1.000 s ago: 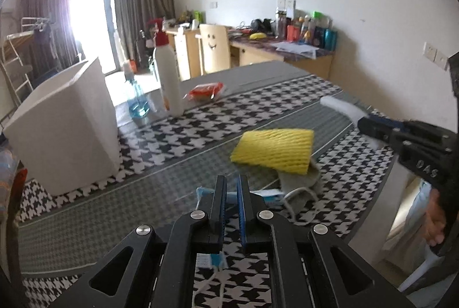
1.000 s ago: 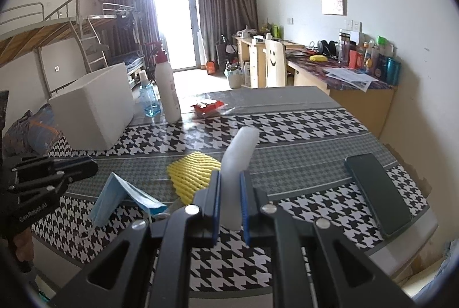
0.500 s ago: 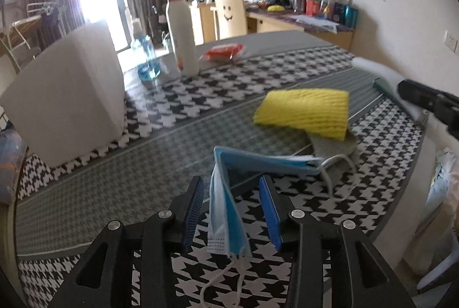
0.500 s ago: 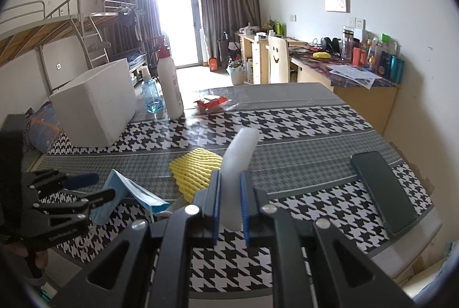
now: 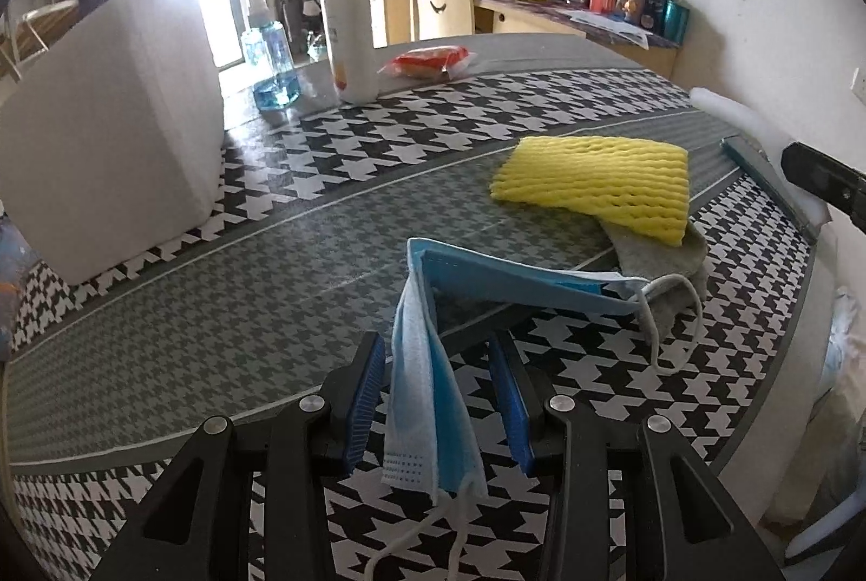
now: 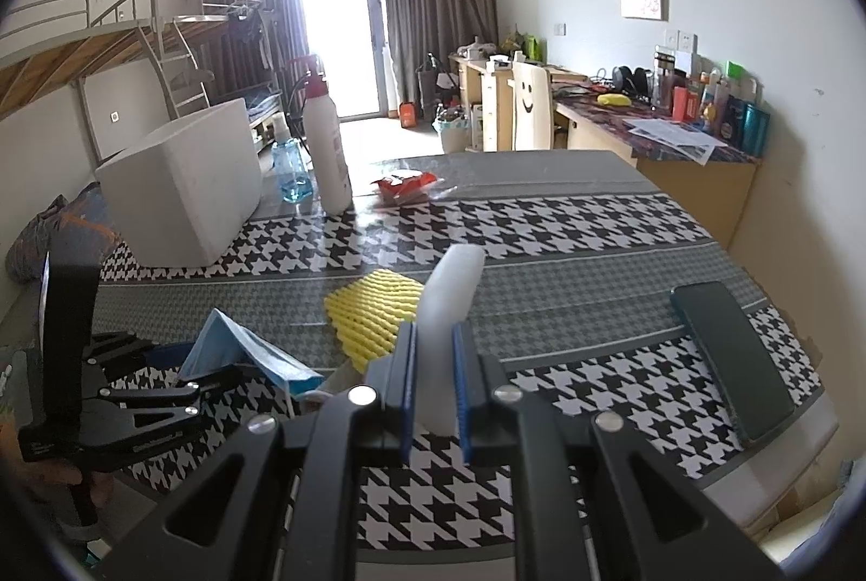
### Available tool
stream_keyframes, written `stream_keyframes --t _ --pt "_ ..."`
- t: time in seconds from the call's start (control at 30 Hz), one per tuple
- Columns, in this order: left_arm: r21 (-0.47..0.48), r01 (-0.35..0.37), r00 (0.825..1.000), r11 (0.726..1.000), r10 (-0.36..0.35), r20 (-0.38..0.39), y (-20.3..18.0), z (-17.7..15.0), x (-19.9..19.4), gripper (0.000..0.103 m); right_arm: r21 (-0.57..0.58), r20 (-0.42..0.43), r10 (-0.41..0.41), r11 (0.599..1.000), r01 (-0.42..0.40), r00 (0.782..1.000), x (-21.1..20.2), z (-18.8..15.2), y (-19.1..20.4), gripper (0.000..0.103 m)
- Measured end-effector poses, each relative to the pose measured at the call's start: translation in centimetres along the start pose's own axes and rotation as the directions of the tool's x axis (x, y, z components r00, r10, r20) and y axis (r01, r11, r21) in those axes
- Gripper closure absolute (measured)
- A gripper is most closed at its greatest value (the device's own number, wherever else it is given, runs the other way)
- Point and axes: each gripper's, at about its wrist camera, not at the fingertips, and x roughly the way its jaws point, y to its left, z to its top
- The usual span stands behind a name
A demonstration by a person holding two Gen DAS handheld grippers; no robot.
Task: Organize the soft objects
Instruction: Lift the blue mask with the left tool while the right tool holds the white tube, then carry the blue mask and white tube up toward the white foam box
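The mask [image 5: 433, 397] sags free between the just-opened left tongs [image 5: 441, 391] near the table [image 5: 162, 343] edge (right tongs [image 6: 435, 364] clamp the foam [image 6: 452, 294]): back out straight, clear of its loops.

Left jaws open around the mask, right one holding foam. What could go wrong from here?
1. The blue face mask hangs loose between the left hand-held gripper's open jaws, which have just been opening; closing may pinch only one fold or an ear loop.
2. The mask's far end lies beside the grey cloth under the yellow foam net; lifting might drag them.
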Motion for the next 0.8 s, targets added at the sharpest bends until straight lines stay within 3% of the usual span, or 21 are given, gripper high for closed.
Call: stream_keyframes --t 0.07,0.17,0.43,0.8 --pt "0.003 0.001 1.0 1.0 -0.001 -0.003 0.0 0.0 0.1 0.086 0.0 -0.004 0.0 1.0 0.0 1.0 0.2 0.1 0.0 0.087" --pt "-0.011 0.016 1.0 1.0 -0.016 0.002 0.2 0.1 0.2 0.099 -0.002 -0.009 0.003 1.0 -0.003 1.0 0.4 0.1 0.2 0.087" --pt "-0.034 0.015 0.995 0.999 -0.012 0.096 1.1 0.8 -2.8 0.099 -0.012 0.002 0.037 0.999 -0.037 0.999 0.7 0.4 0.8 0.087" --pt "-0.073 0.007 0.972 0.997 0.01 0.233 2.6 1.6 -8.4 0.099 -0.054 0.058 0.089 0.995 -0.086 0.994 -0.2 2.3 2.4 0.087"
